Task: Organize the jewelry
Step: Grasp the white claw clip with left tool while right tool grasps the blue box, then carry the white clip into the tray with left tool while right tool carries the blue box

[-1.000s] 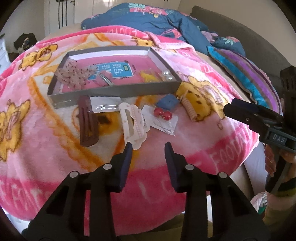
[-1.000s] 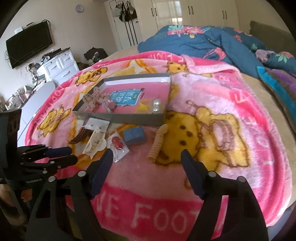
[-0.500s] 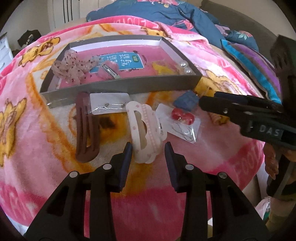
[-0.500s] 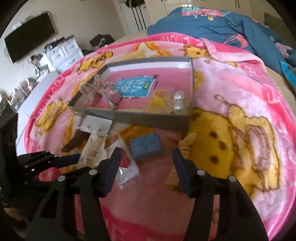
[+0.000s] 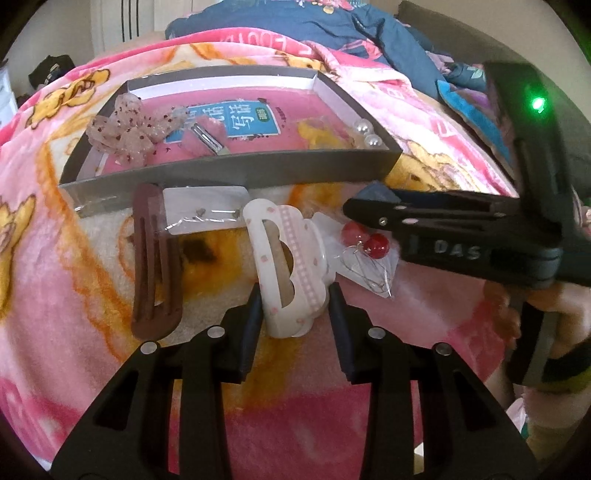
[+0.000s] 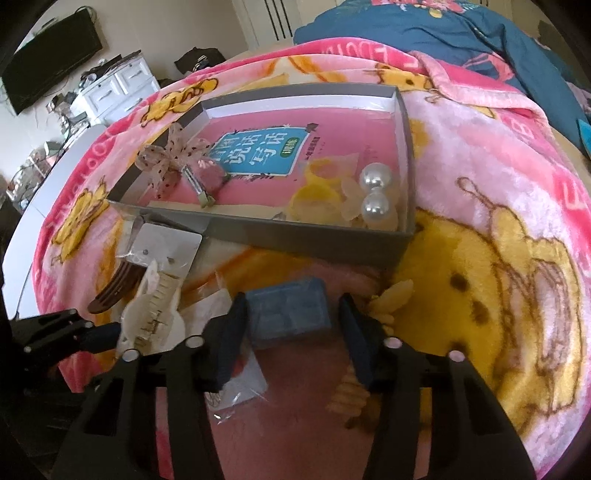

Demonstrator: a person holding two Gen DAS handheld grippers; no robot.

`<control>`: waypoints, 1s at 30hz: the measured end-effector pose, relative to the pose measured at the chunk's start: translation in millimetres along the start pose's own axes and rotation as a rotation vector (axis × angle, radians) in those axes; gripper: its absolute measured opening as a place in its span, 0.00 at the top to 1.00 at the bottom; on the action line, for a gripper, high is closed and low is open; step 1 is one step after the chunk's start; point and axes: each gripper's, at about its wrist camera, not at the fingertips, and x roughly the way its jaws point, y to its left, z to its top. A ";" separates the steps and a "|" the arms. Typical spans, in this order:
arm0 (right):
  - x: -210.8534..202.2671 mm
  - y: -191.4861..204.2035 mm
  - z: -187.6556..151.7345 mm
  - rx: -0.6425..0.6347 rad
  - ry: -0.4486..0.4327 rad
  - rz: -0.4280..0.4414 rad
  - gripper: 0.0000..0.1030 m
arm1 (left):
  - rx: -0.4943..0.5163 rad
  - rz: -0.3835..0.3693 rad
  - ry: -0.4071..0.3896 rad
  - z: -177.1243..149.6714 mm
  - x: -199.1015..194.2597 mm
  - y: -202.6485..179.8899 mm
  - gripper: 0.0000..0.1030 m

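A grey tray (image 5: 236,171) (image 6: 295,242) on the pink blanket holds a lace bow (image 5: 125,129), a metal clip and pearl earrings (image 6: 373,195). My left gripper (image 5: 293,295) is open, its fingers on either side of the near end of a white claw clip (image 5: 284,258). My right gripper (image 6: 290,317) is open around a small blue box (image 6: 288,314). Beside them lie a brown hair clip (image 5: 155,258), a carded pair of earrings (image 5: 207,218), bagged red bead earrings (image 5: 365,240) and a beige spiral hair tie (image 6: 391,295).
The bed's front edge lies just below both grippers. A blue quilt (image 6: 461,33) is bunched at the far side. A white dresser (image 6: 110,88) and a wall TV (image 6: 51,62) stand left of the bed.
Both grippers moved forward and down. The left now straddles the white claw clip, and the right, narrowed a little, straddles the blue box.
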 end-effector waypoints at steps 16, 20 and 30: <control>-53.7 9.2 -4.5 -0.012 -0.127 -0.033 0.57 | -0.111 -0.022 -0.135 10.0 -59.1 40.4 0.74; -64.0 19.0 -0.4 -0.033 -0.151 -0.029 0.57 | -0.139 -0.013 -0.162 12.1 -70.2 53.4 0.74; -75.9 49.0 19.7 -0.078 -0.202 0.014 0.57 | -0.185 0.022 -0.225 20.5 -91.9 78.3 0.74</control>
